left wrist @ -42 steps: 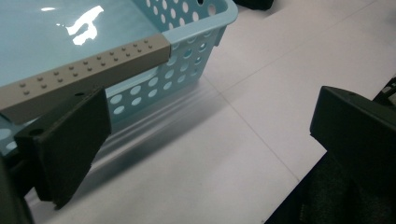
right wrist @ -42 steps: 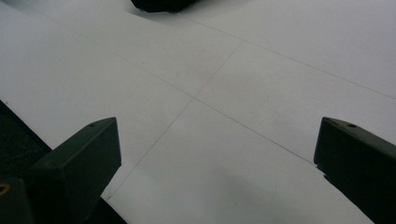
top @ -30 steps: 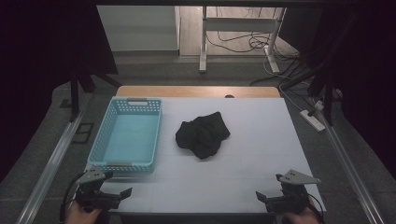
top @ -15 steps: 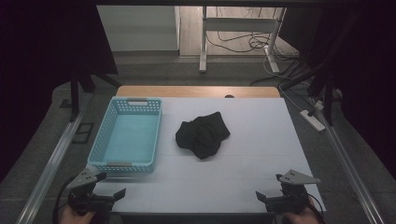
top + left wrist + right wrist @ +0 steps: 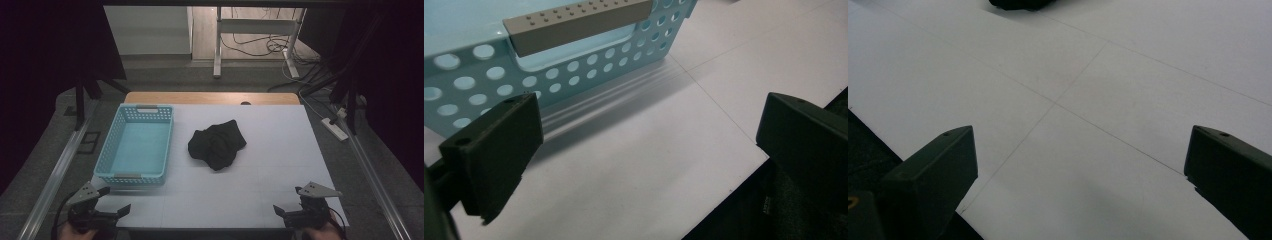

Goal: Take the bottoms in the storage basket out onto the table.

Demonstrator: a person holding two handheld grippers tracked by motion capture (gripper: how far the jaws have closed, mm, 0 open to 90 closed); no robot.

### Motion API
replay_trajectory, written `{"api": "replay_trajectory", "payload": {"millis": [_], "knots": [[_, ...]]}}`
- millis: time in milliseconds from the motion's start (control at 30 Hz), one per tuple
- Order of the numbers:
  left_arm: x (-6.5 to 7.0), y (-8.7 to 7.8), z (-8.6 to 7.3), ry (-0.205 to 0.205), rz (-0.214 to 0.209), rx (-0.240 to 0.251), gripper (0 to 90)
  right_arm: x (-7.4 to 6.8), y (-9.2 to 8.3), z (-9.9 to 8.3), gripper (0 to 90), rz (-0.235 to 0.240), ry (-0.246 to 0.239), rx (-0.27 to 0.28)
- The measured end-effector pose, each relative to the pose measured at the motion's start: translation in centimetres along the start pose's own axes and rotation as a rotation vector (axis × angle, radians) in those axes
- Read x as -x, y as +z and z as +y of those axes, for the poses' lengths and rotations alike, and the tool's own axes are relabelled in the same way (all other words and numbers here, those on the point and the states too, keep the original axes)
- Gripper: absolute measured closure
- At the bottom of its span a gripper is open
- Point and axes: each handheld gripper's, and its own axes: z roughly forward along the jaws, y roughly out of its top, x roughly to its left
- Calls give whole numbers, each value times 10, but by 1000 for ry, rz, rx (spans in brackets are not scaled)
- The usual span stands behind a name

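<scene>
A crumpled black cloth (image 5: 217,144) lies near the middle of the white table (image 5: 270,150); its near edge shows in the right gripper view (image 5: 1020,4). To its left stands an empty light-blue perforated basket (image 5: 135,145), whose near wall and grey handle (image 5: 574,22) fill the top of the left gripper view. My left gripper (image 5: 107,212) hovers at the table's front-left corner, just short of the basket, open and holding nothing (image 5: 649,145). My right gripper (image 5: 290,212) sits at the front-right edge, open and empty (image 5: 1080,165).
A wooden strip (image 5: 210,97) runs along the table's far edge. Metal rails (image 5: 55,172) flank both sides. Cables and a power strip (image 5: 334,127) lie on the floor to the right. White tabletop stretches between the grippers and the cloth.
My left gripper has drawn back toward the near-left corner, away from the basket. The right gripper, cloth and basket have stayed put.
</scene>
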Motion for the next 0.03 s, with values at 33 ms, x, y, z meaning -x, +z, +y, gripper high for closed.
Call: {"api": "replay_trajectory", "payload": {"millis": [33], "knots": [[0, 1, 0, 1, 1, -3, 0, 0, 0, 0, 11, -1, -2, -1]]}}
